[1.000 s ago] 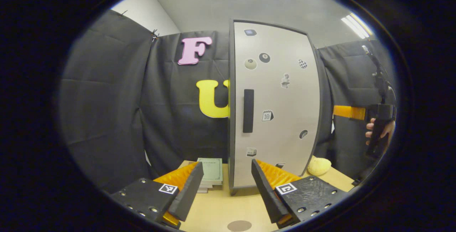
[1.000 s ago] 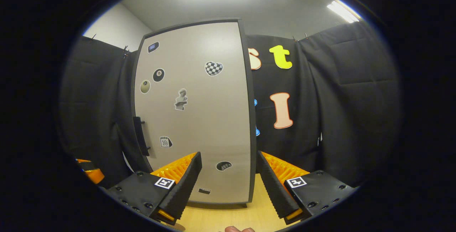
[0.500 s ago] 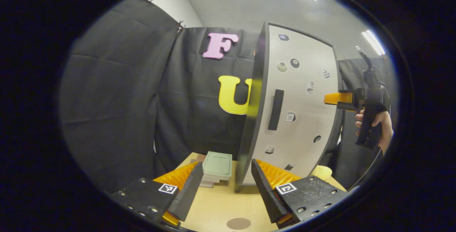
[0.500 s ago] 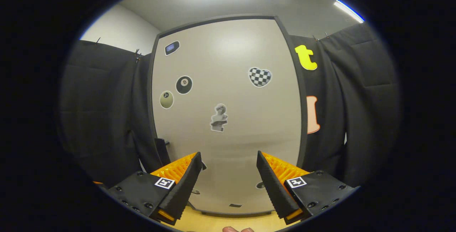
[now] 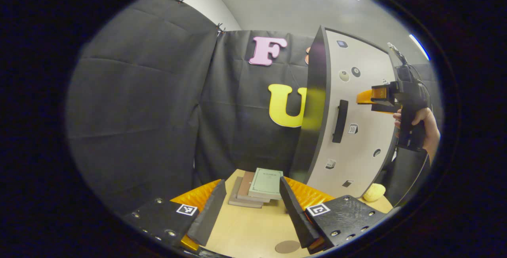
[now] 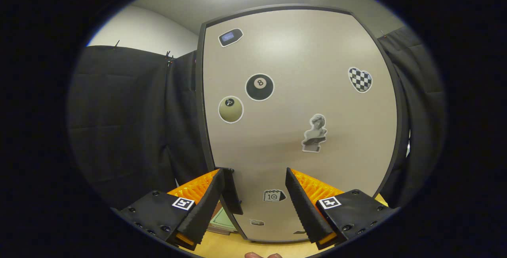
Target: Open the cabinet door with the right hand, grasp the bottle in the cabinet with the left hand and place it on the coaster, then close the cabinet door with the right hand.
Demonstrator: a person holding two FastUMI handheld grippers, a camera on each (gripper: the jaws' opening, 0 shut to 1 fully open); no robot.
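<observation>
The cabinet door (image 6: 301, 131) is shut, so the bottle is hidden. One black handle (image 5: 340, 121) sits on the door. The right tongs (image 6: 253, 198) are open, close to the handle. The left tongs (image 5: 249, 210) are open above the tabletop (image 5: 245, 234). One round coaster (image 5: 288, 246), one stack of books (image 5: 257, 188) and one yellow soft thing (image 5: 374, 192) lie there.

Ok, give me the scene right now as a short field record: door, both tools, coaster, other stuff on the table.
cabinet door: shut, stickers on its front
door handle: dark vertical bar, not gripped
right tool: open, close to the door, handle beside its left finger
left tool: open, empty, above the table
coaster: brown disc, bare
books: stacked beside the cabinet
yellow object: by the cabinet's foot
</observation>
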